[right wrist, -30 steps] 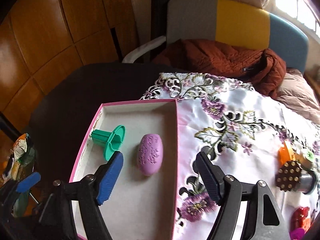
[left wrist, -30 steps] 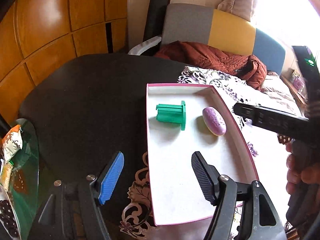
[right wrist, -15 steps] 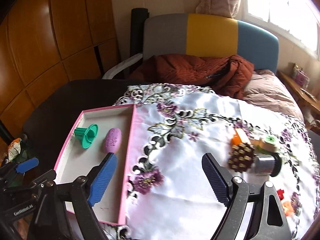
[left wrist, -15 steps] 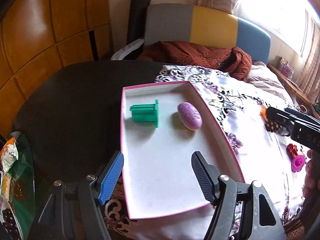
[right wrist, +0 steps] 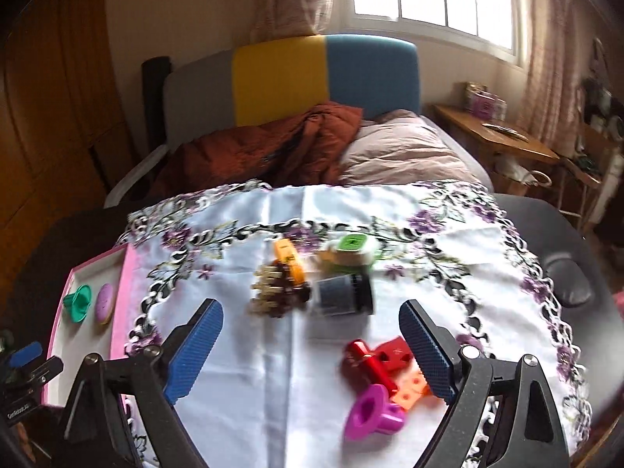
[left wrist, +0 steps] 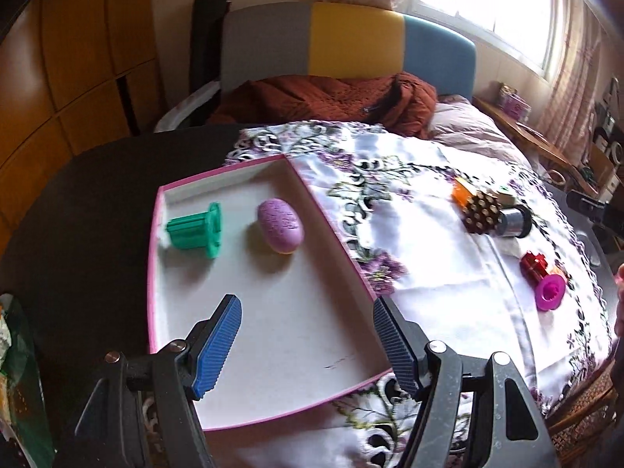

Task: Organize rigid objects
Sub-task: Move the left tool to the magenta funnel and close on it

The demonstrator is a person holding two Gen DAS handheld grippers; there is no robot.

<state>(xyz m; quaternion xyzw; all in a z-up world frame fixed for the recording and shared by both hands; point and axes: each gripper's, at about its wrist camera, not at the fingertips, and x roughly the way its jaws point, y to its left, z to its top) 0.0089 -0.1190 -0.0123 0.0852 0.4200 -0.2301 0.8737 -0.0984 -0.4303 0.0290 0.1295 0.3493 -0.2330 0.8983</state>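
There is hardly any writing to read here. Only a small white label on the left gripper's body (right wrist: 17,411), at the near left of the right wrist view, carries print, and it is too small and blurred to make out.

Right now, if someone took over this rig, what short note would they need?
Left tool: open, empty, above the pink tray.
Right tool: jaws opening, nothing gripped, above the loose pieces on the tablecloth.
Done: green spool and purple oval lie in the tray.
Left: studded roller, grey cylinder, orange block, green-topped piece, red parts, magenta funnel.
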